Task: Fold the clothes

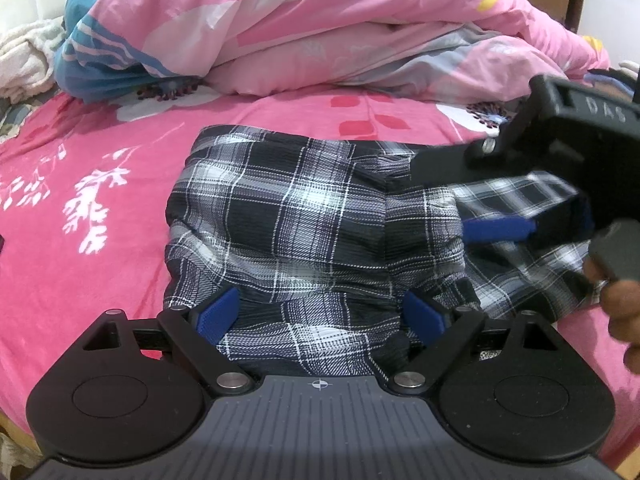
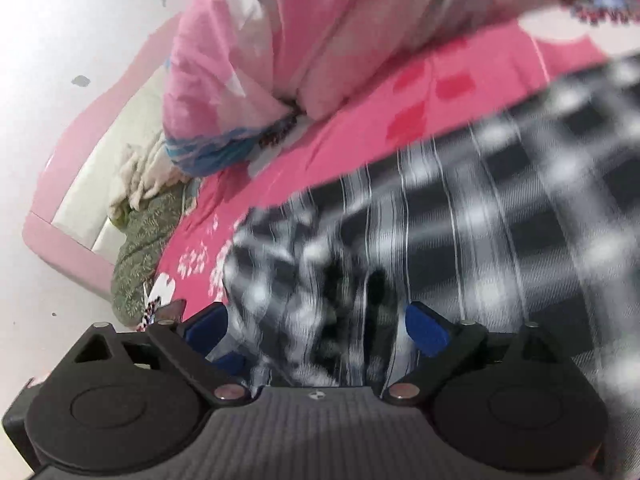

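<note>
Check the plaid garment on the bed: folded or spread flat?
Partly folded: the plaid garment lies bunched on the pink bedsheet, its right part lapped over itself.

Garment [image 1: 304, 216]: black, grey and white plaid. Bed sheet [image 1: 80, 264]: hot pink, white sprig and red leaf prints. Quilt [image 1: 320, 28]: pale pink with grey, blue and yellow patches. Tong pads [image 1: 218, 314]: blue.

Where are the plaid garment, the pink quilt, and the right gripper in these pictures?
plaid garment [image 1: 304, 216], left wrist view, on its flat middle panel.
pink quilt [image 1: 320, 28], left wrist view, on the bunched top fold.
right gripper [image 1: 472, 196], left wrist view, between its fingertips over the garment's right side.
</note>
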`<state>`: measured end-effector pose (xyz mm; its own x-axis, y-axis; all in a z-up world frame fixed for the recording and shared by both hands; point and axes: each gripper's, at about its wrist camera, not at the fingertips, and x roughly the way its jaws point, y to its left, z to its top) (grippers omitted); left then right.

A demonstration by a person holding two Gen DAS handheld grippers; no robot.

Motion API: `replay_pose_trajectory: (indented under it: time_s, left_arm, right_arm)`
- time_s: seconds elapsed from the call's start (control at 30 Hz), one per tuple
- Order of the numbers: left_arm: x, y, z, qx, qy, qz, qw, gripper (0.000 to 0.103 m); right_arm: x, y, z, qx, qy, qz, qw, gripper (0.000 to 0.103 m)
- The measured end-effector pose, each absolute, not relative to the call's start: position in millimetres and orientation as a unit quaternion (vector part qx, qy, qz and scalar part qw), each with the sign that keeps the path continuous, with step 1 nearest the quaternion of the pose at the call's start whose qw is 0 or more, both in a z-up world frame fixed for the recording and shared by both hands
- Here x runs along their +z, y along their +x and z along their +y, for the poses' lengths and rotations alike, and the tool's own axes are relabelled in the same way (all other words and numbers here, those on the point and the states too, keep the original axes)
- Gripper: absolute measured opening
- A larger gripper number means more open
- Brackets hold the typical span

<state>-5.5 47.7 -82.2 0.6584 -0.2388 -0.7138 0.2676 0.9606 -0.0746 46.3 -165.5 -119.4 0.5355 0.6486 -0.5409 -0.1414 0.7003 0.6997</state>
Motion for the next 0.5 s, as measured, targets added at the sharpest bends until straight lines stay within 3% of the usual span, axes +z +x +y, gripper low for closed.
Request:
replay_pose_trajectory:
  time_s: [0.17, 0.5]
  left_arm:
    - [-83, -4, 50, -0.139, 0.007, 0.393, 0.909, 0.091]
    - [-84, -4, 53, -0.137, -0.004, 0.398, 0.907, 0.092]
  right_arm:
    - [-121, 67, -168, 0.242, 0.297, 0.415, 0.825, 0.086]
    - [-138, 97, -157, 0.274, 0.281, 0.452, 0.801, 0.086]
